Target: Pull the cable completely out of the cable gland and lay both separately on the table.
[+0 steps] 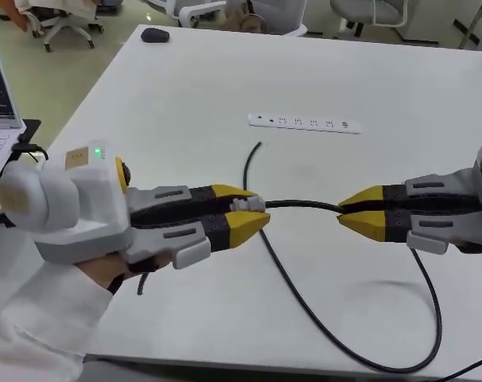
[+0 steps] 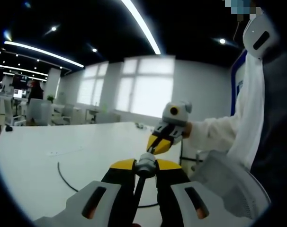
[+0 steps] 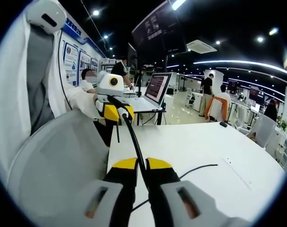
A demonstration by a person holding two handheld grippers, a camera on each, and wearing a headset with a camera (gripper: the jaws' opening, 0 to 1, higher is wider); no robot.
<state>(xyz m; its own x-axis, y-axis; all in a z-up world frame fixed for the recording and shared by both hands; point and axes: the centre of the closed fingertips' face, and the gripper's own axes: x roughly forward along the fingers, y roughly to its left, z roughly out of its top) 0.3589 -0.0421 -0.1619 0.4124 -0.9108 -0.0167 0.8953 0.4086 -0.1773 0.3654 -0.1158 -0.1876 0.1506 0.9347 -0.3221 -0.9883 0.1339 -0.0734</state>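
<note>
The left gripper [image 1: 257,212] is seen clenched on the cable gland [image 1: 245,205], the pale fitting being pinched between its yellow tips and held above the white table [image 1: 225,79]. The right gripper [image 1: 344,210] is closed onto the black cable [image 1: 305,205], which is stretched straight between the two tips; the cable is still seated in the gland. In the head view the rest of the cable is shown lying in a wide loop on the table, with a free end resting near a white power strip [image 1: 305,122], and a dark mouse [image 1: 154,34] is set at the far edge. In the left gripper view the gland [image 2: 146,163] is met end-on between the jaws, a length of cable [image 2: 138,188] is seen running back beneath it, and the right gripper [image 2: 151,150] is faced from the front. In the right gripper view the cable [image 3: 132,137] is followed from the nearly shut jaws up to the left gripper [image 3: 117,113], and an open laptop [image 3: 155,90] is shown on the table behind it.
</note>
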